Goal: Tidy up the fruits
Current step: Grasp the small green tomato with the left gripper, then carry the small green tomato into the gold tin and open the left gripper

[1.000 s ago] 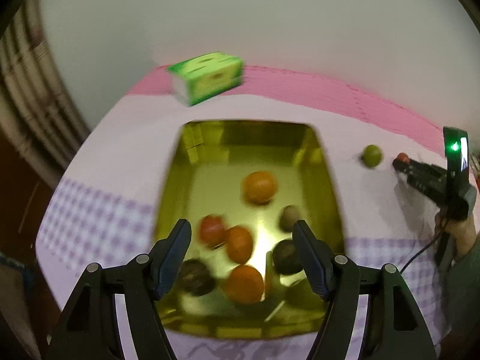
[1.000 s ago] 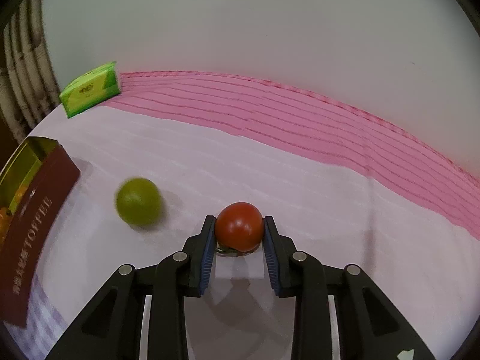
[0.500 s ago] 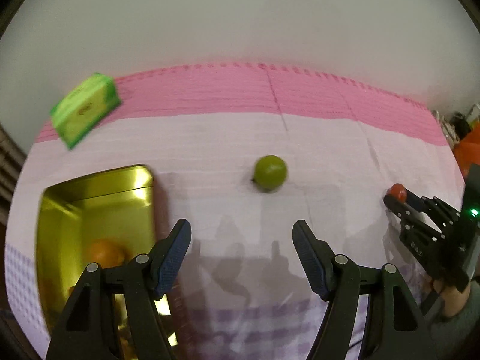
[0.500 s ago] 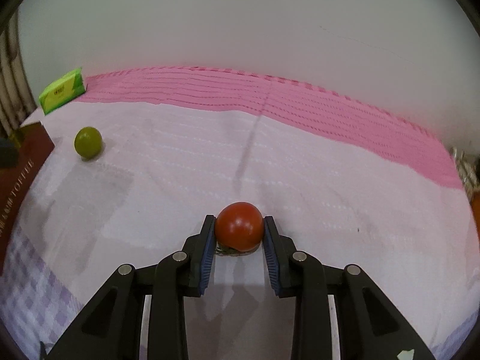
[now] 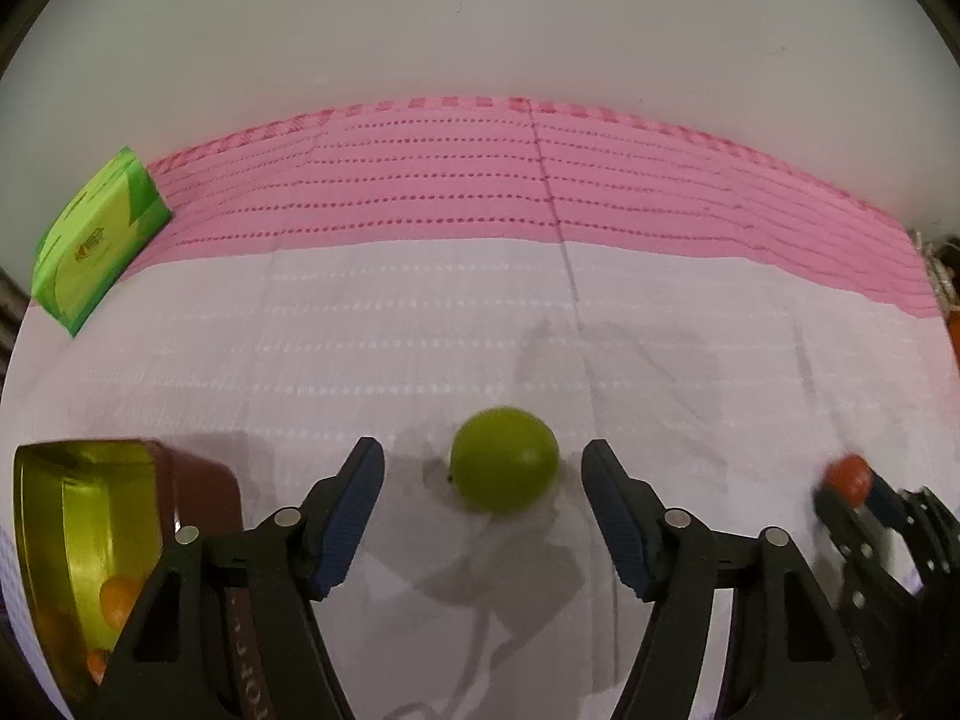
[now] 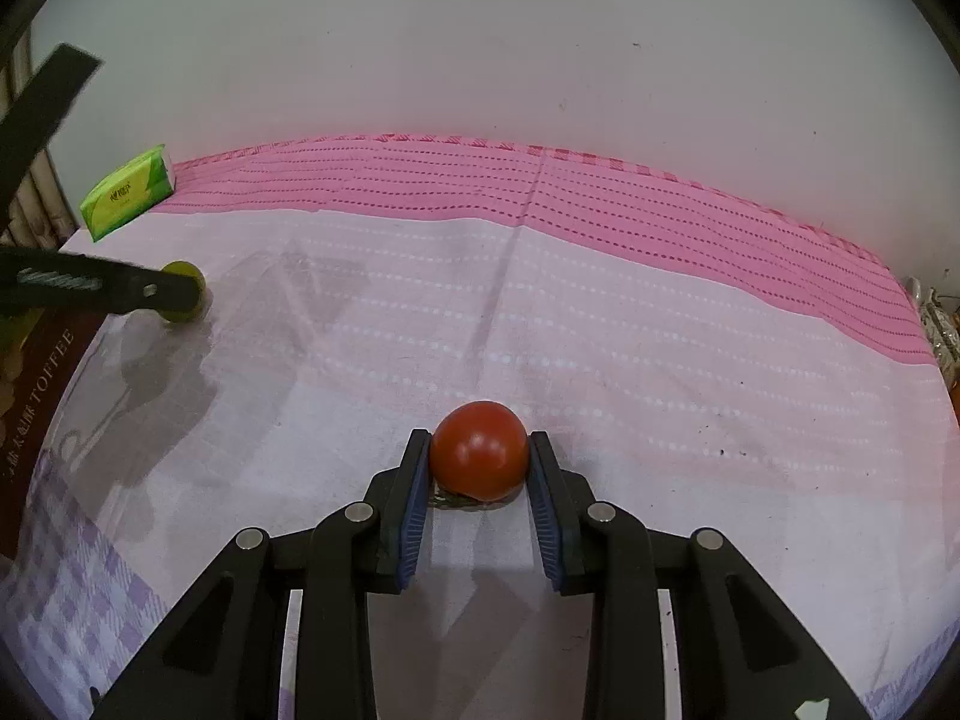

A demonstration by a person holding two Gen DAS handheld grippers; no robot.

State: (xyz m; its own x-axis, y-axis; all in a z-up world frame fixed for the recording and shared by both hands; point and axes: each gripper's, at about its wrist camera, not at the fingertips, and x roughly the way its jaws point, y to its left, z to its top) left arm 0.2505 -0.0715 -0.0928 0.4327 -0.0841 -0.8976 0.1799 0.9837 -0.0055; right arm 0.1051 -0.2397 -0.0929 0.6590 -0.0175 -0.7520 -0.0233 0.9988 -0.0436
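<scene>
**Green fruit between closing jaws, red tomato pinched**

The left gripper hangs over the table with its jaws spread and just now closing; the round green fruit lies between their tips, touching neither. The right gripper has its jaws pinching a round red tomato. Left of the green fruit sits the gold-lined metal tin holding orange fruits. Farther back lies a green tissue pack.

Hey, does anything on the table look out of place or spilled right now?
Nothing is spilled or damaged. A green fruit lies loose on the tablecloth, outside the gold tin that holds other fruit. The left gripper, its jaws just closing, straddles it without touching.
</scene>
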